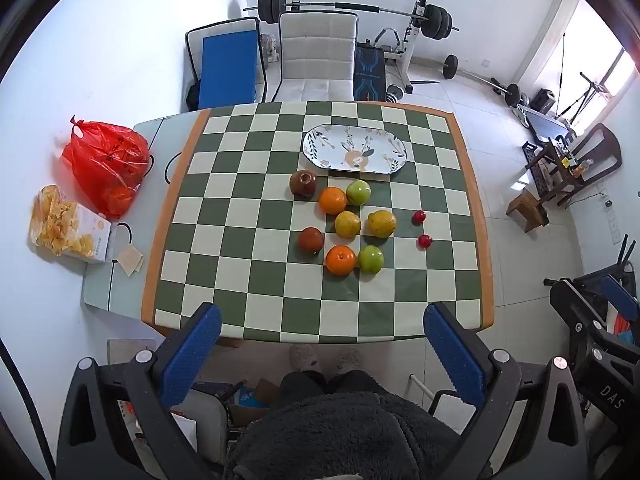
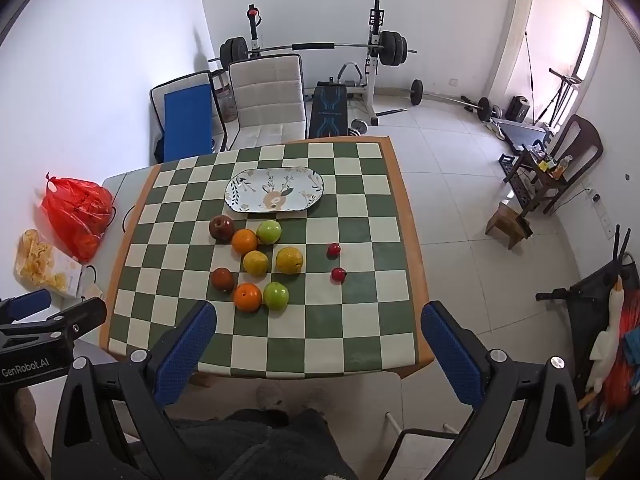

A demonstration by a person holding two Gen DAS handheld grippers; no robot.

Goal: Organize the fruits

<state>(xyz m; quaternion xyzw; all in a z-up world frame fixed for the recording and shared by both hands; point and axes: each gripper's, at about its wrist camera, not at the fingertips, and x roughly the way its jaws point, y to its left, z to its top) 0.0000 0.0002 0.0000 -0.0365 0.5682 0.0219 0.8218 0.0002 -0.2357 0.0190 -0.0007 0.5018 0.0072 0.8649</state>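
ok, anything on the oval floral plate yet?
Nothing: the oval floral plate is bare, its pattern fully visible. All fruit sits on the checkered tablecloth in front of it.

Red bag [image 1: 106, 164] contents unclear, left tongs [image 2: 24, 308] cut off by frame edge

left tongs [image 1: 322, 344]: jaws spread wide, empty, held high | right tongs [image 2: 318, 342]: jaws spread wide, empty, held high
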